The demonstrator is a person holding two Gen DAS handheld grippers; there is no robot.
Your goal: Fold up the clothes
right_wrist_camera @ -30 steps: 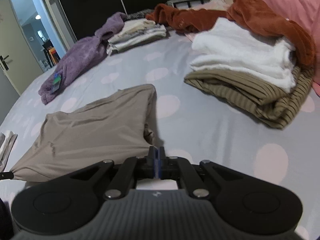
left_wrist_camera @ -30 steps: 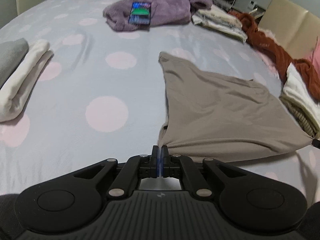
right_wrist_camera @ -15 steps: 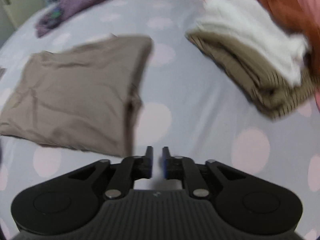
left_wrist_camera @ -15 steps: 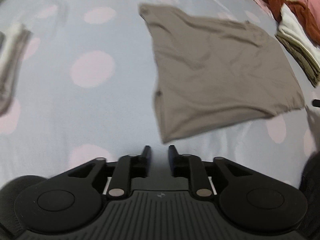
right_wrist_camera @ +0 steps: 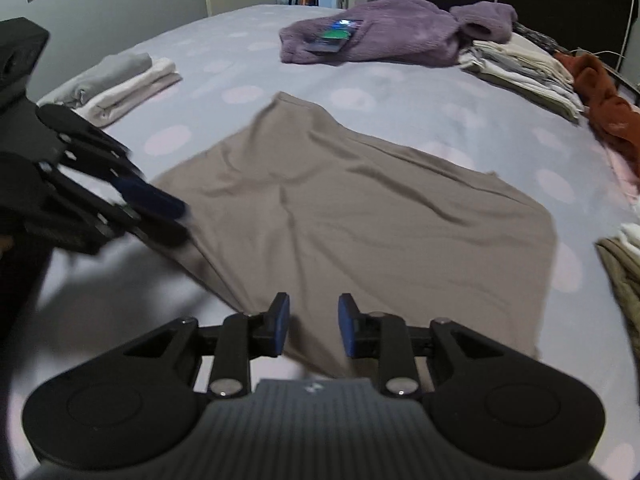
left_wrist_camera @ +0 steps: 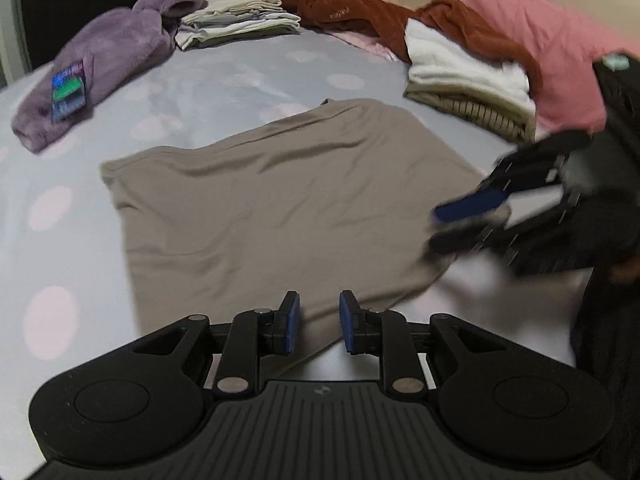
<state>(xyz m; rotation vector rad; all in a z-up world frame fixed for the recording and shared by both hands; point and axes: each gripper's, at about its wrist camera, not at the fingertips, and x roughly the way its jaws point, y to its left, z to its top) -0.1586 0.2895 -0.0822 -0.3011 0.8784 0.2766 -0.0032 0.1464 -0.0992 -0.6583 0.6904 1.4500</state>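
Observation:
A taupe garment lies flat on the polka-dot bed sheet, folded into a rough rectangle; it also shows in the right wrist view. My left gripper is open and empty, hovering over the garment's near edge. My right gripper is open and empty over the opposite near corner. Each gripper shows blurred in the other's view, the right one at the garment's right edge and the left one at its left edge.
A purple fleece with a phone on it lies far back. Folded stacks sit around: light clothes, white and striped items, grey and cream items. A rust garment and pink pillow lie at the right.
Both grippers let go of the taupe garment's corners, opened, and swung round to opposite sides of it. The garment now lies flat.

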